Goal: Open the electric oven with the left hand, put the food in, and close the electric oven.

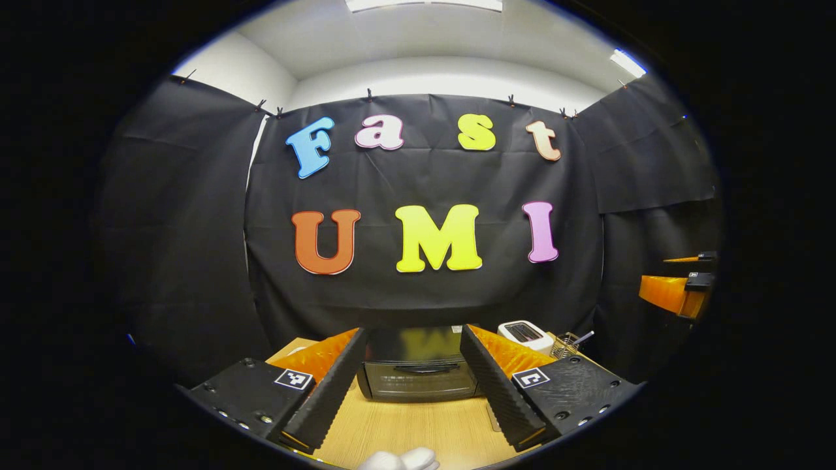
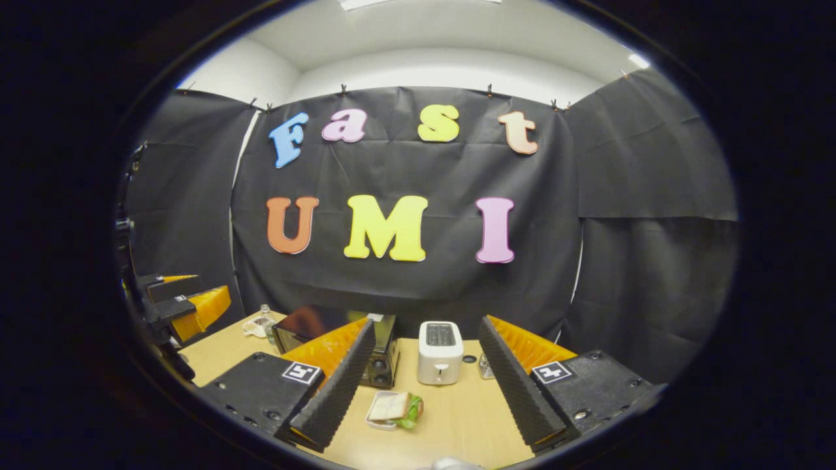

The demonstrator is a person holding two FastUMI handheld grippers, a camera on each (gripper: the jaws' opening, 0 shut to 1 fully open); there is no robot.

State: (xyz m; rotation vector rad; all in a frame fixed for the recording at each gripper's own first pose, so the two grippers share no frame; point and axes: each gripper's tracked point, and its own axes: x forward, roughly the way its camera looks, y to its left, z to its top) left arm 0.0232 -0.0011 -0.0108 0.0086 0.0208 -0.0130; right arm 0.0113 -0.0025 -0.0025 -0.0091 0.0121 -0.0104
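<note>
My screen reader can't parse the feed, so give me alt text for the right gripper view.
The right gripper hangs open above a wooden table, its fingers framing a sandwich on a small tray. Behind the food stand a white toaster and, to its left, the closed electric oven. The left gripper shows at the far left edge.

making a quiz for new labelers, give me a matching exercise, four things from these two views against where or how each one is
Things:
1. oven
2. toaster
3. sandwich
4. left gripper

Places or states:
A. lying on the table in front of the toaster
B. open, aimed at the oven door
C. door shut, handle across its front
D. upright, to the right of the oven

Pairs: 1-C, 2-D, 3-A, 4-B
</note>
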